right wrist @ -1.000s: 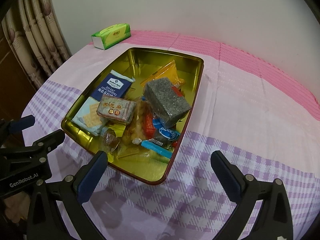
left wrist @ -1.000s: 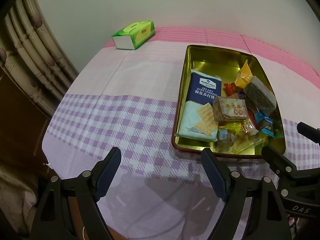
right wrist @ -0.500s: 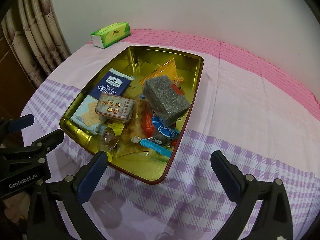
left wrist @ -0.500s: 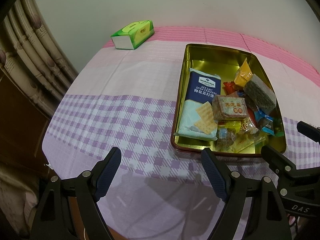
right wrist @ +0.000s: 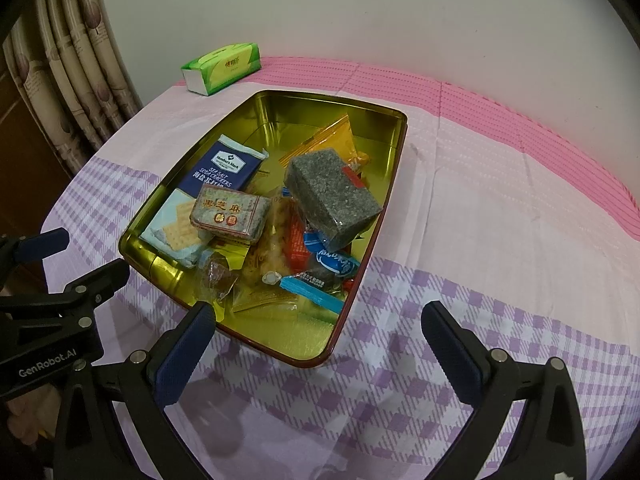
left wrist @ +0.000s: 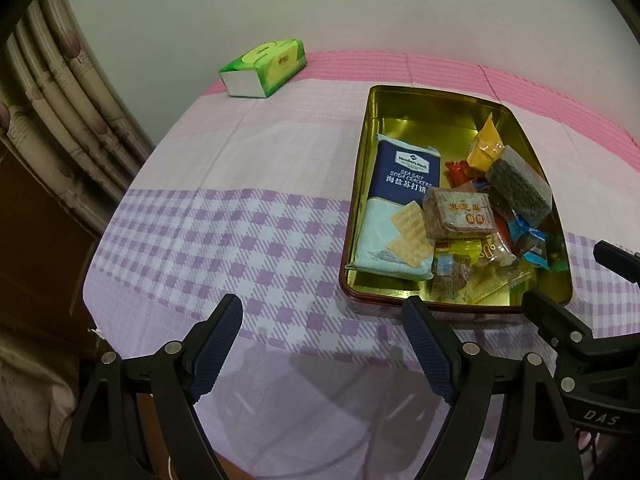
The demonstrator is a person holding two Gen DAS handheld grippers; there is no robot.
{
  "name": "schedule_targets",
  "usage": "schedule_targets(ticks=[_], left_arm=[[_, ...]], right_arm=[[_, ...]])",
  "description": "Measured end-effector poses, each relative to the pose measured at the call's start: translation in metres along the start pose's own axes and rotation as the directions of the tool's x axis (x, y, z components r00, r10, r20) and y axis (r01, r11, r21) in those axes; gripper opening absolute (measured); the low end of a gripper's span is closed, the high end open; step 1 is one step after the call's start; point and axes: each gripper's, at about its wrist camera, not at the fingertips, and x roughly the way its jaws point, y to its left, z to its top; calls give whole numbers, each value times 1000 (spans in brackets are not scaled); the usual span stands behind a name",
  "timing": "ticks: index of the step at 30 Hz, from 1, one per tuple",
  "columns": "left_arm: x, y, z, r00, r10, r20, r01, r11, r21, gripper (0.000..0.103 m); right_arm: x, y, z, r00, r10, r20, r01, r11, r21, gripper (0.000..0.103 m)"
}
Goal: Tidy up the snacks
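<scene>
A gold tin tray (left wrist: 362, 184) (right wrist: 394, 160) on the checked tablecloth holds several snacks. Among them are a blue soda cracker packet (left wrist: 404, 184) (right wrist: 228, 168), a brown wrapped cake block (left wrist: 458, 216) (right wrist: 230, 216), a grey speckled block (left wrist: 518, 188) (right wrist: 332, 196) and an orange packet (left wrist: 486, 146) (right wrist: 332, 136). My left gripper (left wrist: 322, 312) hangs open over the cloth at the tin's near left corner, with nothing between its fingers. My right gripper (right wrist: 320, 316) is open and empty above the tin's near end.
A green tissue box (left wrist: 264, 66) (right wrist: 222, 66) lies at the table's far left, by the wall. A curtain (left wrist: 60, 112) hangs left of the table. Bare cloth (right wrist: 500, 220) spreads right of the tin. The table's near edge runs under both grippers.
</scene>
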Motion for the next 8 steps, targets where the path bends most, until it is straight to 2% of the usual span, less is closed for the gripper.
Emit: schedule_targets(ticks=[8], left_arm=[[-1,0,0,1000,-18,3,18,1000,8,82]], right_arm=[[0,0,0,1000,0,0,0,1000,0,102]])
